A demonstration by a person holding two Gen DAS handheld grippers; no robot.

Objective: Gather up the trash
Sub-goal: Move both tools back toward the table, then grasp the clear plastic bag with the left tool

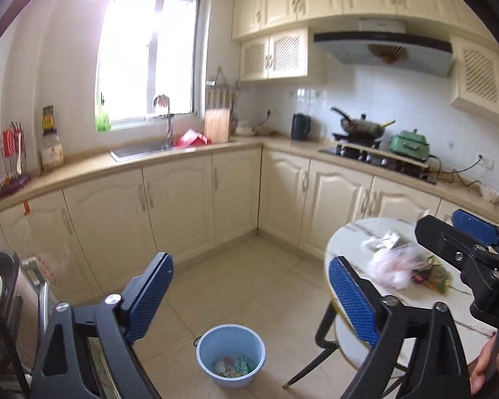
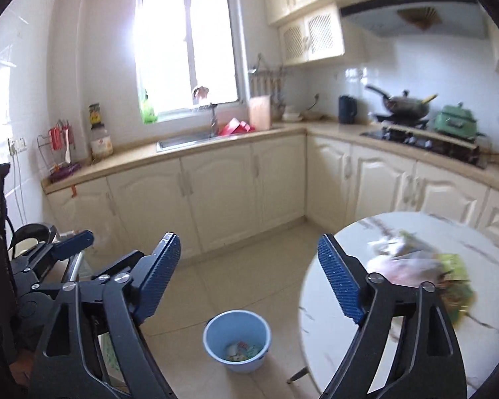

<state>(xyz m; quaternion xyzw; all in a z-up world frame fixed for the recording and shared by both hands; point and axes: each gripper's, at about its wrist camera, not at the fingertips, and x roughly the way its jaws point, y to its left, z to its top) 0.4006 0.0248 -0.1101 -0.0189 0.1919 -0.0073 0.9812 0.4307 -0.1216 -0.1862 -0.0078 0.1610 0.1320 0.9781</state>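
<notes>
Trash wrappers (image 1: pixel 233 365) already lie in my round blue plastic bucket (image 1: pixel 249 339); crumpled bags (image 1: pixel 402 262) remain on the marble worktop (image 1: pixel 346 242). Left tool (image 1: pixel 249 296) and right tool (image 2: pixel 249 276) gape wide, empty.

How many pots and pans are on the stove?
2: a black wok on the back burner, and a green pot to its right. Others may be hidden behind them.

A bucket (image 1: pixel 230 355) stands on the floor with scraps (image 1: pixel 233 365) in it, left of a round table (image 1: pixel 346 242) bearing a trash pile (image 1: pixel 399 262); counter cabinets (image 1: pixel 183 199) stand behind
</notes>
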